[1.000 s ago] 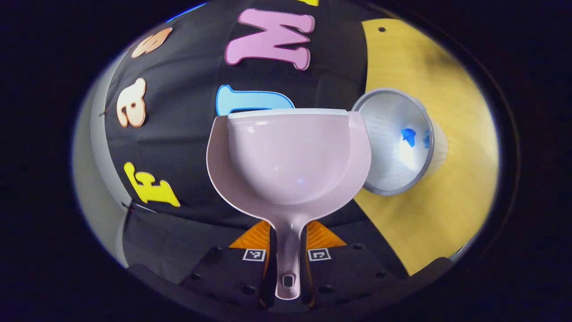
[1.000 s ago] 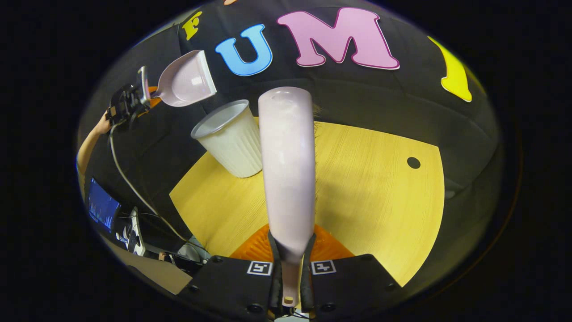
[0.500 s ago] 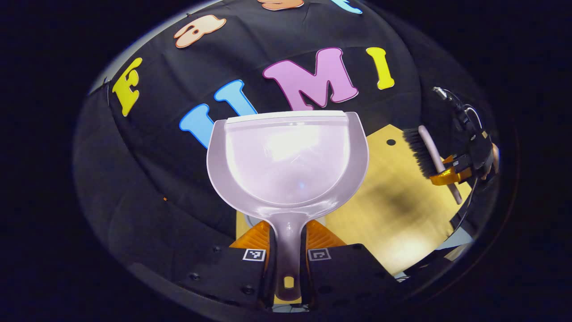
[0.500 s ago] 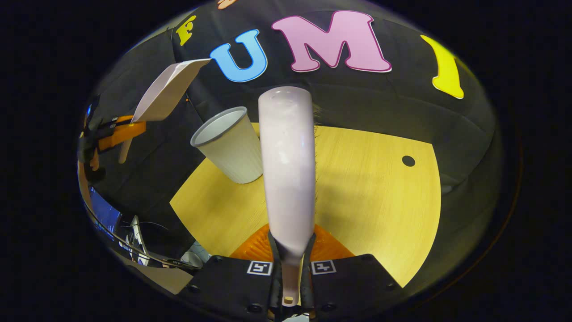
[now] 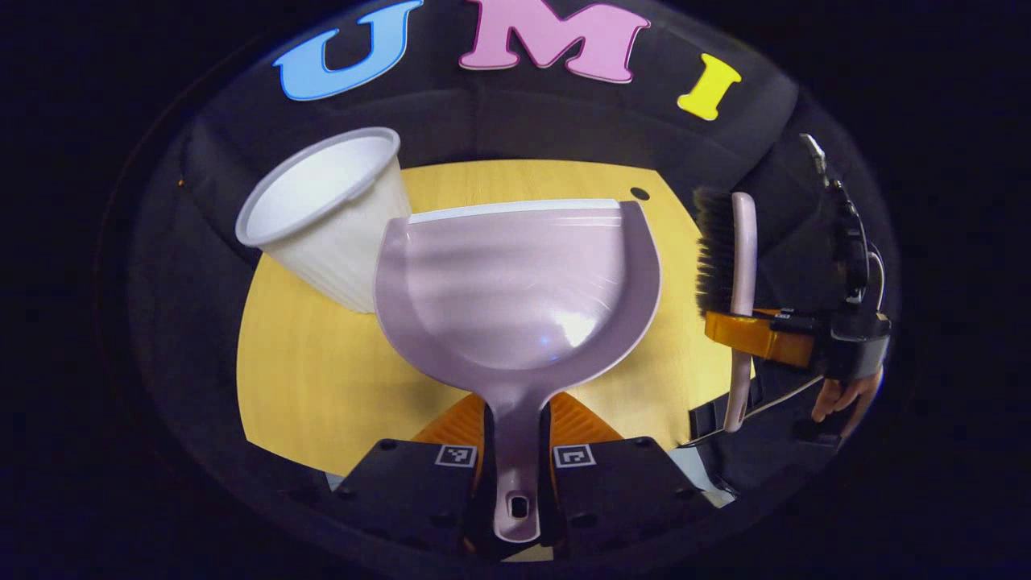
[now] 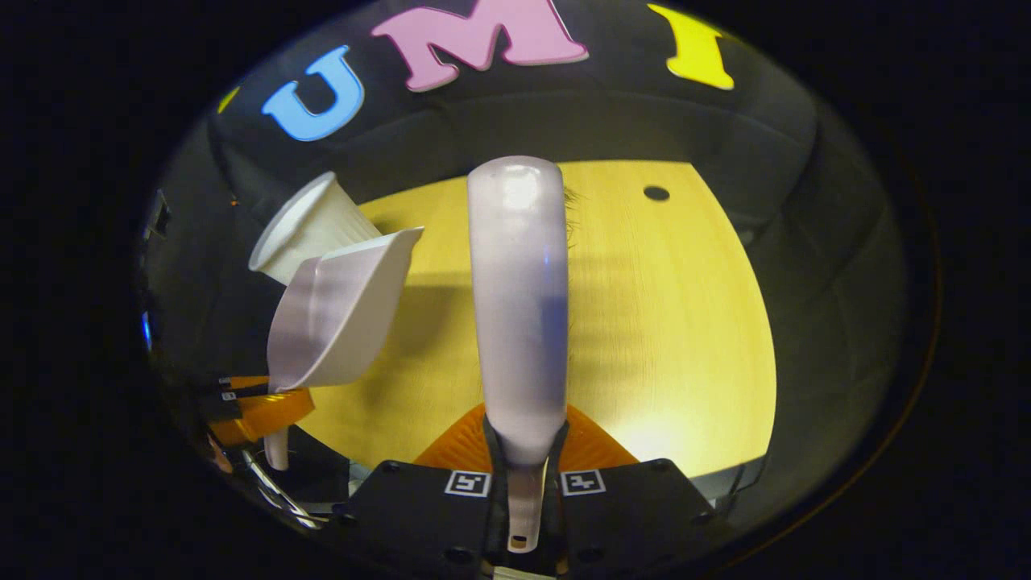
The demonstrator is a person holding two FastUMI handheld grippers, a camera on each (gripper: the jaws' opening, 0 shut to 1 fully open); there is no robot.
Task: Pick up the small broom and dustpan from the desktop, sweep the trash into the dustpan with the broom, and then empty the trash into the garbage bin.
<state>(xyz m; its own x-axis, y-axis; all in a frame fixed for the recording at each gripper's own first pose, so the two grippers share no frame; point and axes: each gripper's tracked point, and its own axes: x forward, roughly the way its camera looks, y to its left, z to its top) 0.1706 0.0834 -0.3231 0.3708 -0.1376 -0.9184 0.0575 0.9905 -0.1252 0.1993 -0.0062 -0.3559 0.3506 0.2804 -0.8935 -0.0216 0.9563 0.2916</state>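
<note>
Left gripper view, left to right. White ribbed plastic cup-shaped garbage bin (image 5: 322,217) stands at the far left of the yellow wooden desktop (image 5: 322,379), mouth tilted toward you. Its right side is hidden behind the pale lilac plastic dustpan (image 5: 515,290). Your left gripper (image 5: 516,451) is clenched on the dustpan's handle, both fingers pressing it, pan held above the desktop with its open lip facing away. Pan interior looks bare. Farther right, your right gripper (image 5: 761,334) grips the small broom with lilac handle and black bristles (image 5: 729,258), upright, bristles facing the dustpan, apart from it.

Right gripper view, left to right. Garbage bin (image 6: 302,225) far left, dustpan (image 6: 338,314) just in front of it, left gripper (image 6: 258,407) below. Centre: broom back (image 6: 519,298) runs straight ahead, its handle clamped between your right gripper's (image 6: 523,475) fingers, over the desktop (image 6: 668,322).
</note>
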